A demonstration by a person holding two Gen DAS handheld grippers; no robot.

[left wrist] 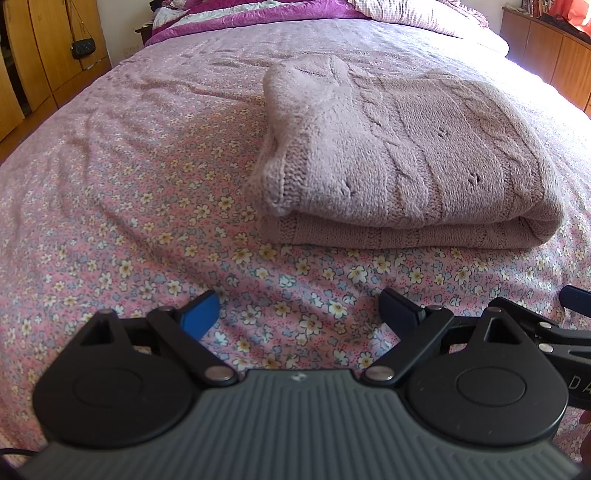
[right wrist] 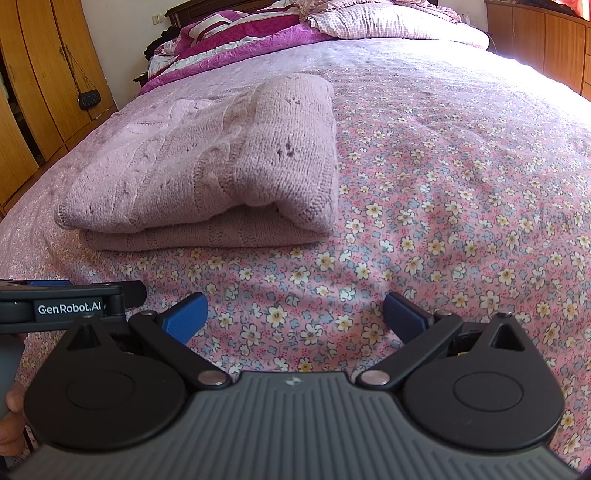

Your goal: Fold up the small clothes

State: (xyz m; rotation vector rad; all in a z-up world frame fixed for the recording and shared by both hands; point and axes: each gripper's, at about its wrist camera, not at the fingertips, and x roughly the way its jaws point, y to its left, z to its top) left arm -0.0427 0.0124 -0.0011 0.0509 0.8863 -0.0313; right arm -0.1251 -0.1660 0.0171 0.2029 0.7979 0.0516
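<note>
chunky matt cable-knit sweater [left wrist: 399, 155], smooth floral cotton bedsheet [left wrist: 129, 206], glossy wooden wardrobe [right wrist: 40, 74], matt plastic hand-held gripper [left wrist: 299, 314]

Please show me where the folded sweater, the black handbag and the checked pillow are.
folded sweater [left wrist: 406, 147], left wrist view, upper knit layer.
black handbag [right wrist: 89, 99], right wrist view, bag body.
checked pillow [right wrist: 399, 22], right wrist view, top surface.

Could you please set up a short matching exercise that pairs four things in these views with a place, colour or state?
Things:
1. sweater
2. bedsheet
3. handbag
4. left tool

Descriptions:
A. black, hanging on the wooden wardrobe
B. open, holding nothing, above the sheet
C. mauve knit, folded in layers
D. pink with small flowers

Pairs: 1-C, 2-D, 3-A, 4-B
</note>
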